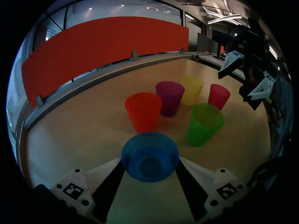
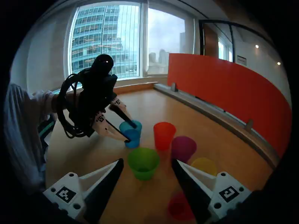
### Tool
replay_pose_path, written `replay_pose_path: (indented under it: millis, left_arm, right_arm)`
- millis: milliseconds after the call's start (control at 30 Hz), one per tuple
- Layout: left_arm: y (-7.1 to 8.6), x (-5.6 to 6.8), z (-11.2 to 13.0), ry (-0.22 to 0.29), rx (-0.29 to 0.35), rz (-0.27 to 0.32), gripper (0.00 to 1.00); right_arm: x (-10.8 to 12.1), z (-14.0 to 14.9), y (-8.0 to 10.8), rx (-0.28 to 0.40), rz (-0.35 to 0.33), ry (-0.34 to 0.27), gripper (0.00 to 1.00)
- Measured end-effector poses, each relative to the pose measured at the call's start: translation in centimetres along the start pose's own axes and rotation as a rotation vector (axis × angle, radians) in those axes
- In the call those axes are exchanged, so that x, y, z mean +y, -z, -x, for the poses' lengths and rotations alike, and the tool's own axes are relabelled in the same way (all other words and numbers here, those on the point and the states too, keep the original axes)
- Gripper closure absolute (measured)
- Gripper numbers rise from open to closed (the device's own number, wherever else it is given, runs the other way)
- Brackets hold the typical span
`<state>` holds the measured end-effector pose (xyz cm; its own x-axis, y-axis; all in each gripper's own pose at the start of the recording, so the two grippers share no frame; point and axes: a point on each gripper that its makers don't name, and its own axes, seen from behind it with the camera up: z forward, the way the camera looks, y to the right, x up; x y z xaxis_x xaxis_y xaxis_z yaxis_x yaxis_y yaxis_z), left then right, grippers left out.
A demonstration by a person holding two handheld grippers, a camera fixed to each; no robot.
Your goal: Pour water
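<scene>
Clamping an upright translucent blue plastic cup (image 1: 150, 149) between both fingers of the left gripper (image 1: 150, 159), low at the near side of the light wooden tabletop (image 1: 74, 142), just before a cluster of five coloured plastic cups (image 1: 170, 97), and holding the right gripper (image 1: 234, 84) spread wide at the far right.

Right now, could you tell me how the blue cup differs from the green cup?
The blue cup is held between the left gripper's fingers; the green cup stands free on the table. The green cup stands just ahead of the open right gripper; the blue cup is farther from it. Both are upright, translucent and open-topped.
</scene>
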<state>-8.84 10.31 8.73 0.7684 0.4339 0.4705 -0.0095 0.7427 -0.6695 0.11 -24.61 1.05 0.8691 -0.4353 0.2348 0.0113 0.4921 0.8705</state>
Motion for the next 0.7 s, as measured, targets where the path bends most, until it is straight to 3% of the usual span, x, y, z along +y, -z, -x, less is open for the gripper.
replay_pose_path:
  millis: [400,700]
  left_arm:
    - [0.6,-0.6,-0.4,0.004,0.020,-0.012,0.14]
    - [2.5,-0.7,-2.2,0.009,0.082,-0.022,0.14]
  right_arm:
    - [-0.1,0.1,-0.8,-0.002,-0.008,-0.006,0.00]
    - [-0.1,0.2,-1.5,-0.004,-0.020,-0.020,0.00]
